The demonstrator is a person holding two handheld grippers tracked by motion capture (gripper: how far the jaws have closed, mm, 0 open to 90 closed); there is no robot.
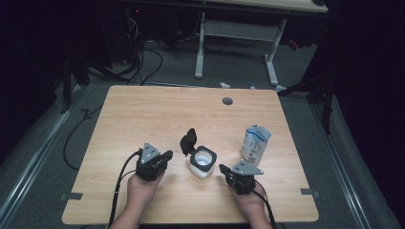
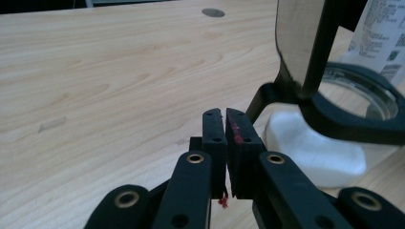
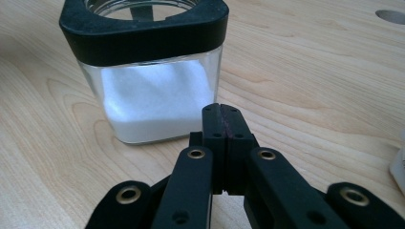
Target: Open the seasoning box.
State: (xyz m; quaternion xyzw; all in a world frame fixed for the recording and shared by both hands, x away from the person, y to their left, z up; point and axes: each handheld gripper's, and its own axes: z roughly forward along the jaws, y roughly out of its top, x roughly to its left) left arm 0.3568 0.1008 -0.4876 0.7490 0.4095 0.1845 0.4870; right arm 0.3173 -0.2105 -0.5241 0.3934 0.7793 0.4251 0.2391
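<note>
**Kid:** The jar (image 1: 203,163), where is it?

**Me:** From up high, the jar sits on the table (image 1: 143,114), between my two claws. Its black lid (image 1: 188,141) is flipped open and stands up on the far left side of the jar. My left claw (image 1: 167,155) is just left of the jar. My right claw (image 1: 222,168) is just right of it. A carton (image 1: 255,143) stands to the right of the jar, a bit farther back.

**Kid:** What does your left claw see?

**Me:** The jar (image 2: 315,157) is close, a bit to the right, with the lid (image 2: 298,38) sticking up. My left claw (image 2: 225,113) is closed tight with nothing in it.

**Kid:** And the right one?

**Me:** The jar (image 3: 153,95) is right in front, a bit to the left. It has a black rim (image 3: 143,33) and white powder inside. My right claw (image 3: 221,109) is pressed closed too, and it holds nothing.

**Kid:** Is the jar hard to pick up?

**Me:** I think so. It looks like glass, so it is stiff, smooth and slippery, and it could break. The powder likely makes it a bit heavy. I would hold it by two flat sides, just under the black rim, and keep it standing up so nothing spills.
</note>
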